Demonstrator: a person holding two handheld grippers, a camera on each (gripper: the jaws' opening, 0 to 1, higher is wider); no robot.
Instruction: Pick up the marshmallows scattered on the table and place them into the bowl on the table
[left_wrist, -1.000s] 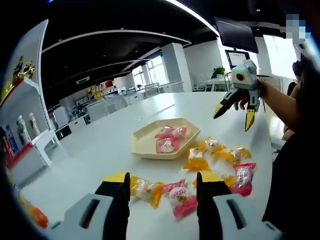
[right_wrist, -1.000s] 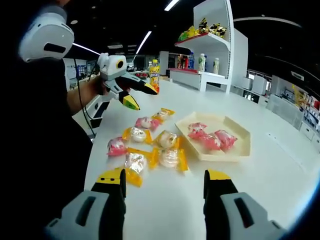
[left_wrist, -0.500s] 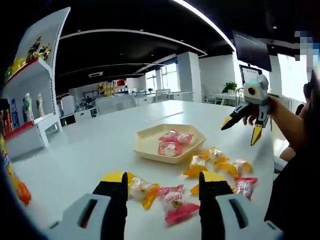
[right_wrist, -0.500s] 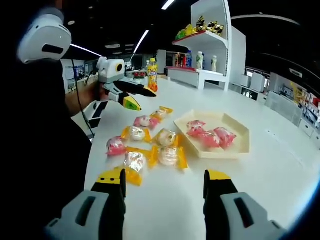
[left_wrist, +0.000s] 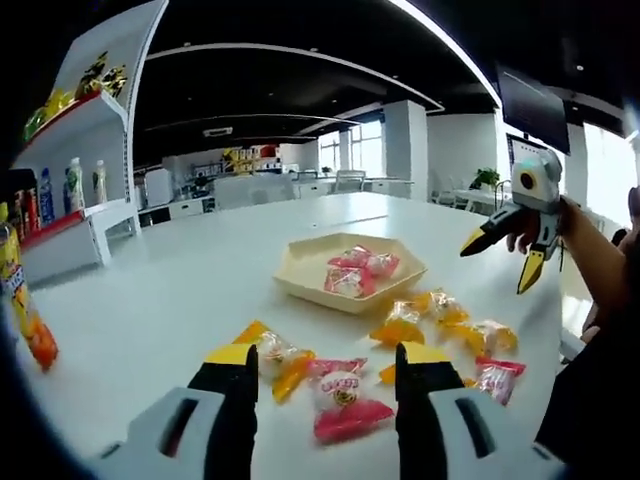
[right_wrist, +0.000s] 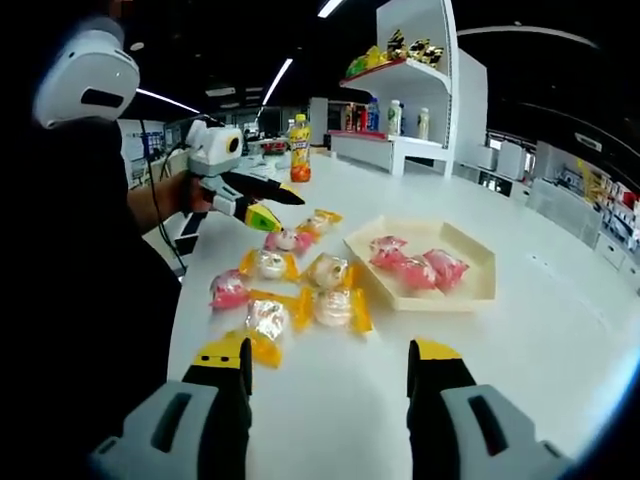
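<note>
Several wrapped marshmallows, pink and orange, lie loose on the white table (left_wrist: 150, 300) beside a cream hexagonal bowl (left_wrist: 300, 275) that holds a few pink ones (left_wrist: 352, 272). My left gripper (left_wrist: 326, 360) is open low over the table, and a pink packet (left_wrist: 340, 395) lies between its jaws with an orange one (left_wrist: 272, 355) just to the left. In the right gripper view the left gripper (right_wrist: 283, 212) hovers above the far packets (right_wrist: 290, 240). My right gripper (right_wrist: 328, 352) is open and holds nothing; an orange packet (right_wrist: 265, 320) lies ahead of its left jaw. The bowl (right_wrist: 470, 290) sits ahead and to the right.
A white shelf unit (right_wrist: 410, 110) with bottles and snacks stands at the far side of the table, and an orange drink bottle (right_wrist: 299, 160) stands on the table near it. The person's sleeve (right_wrist: 90, 300) borders the table's near edge. Bare tabletop (right_wrist: 560, 330) extends past the bowl.
My left gripper has dropped a little toward the packets, and its view has swung so the shelf shows more. The right gripper has held nearly still. Both stayed open.
</note>
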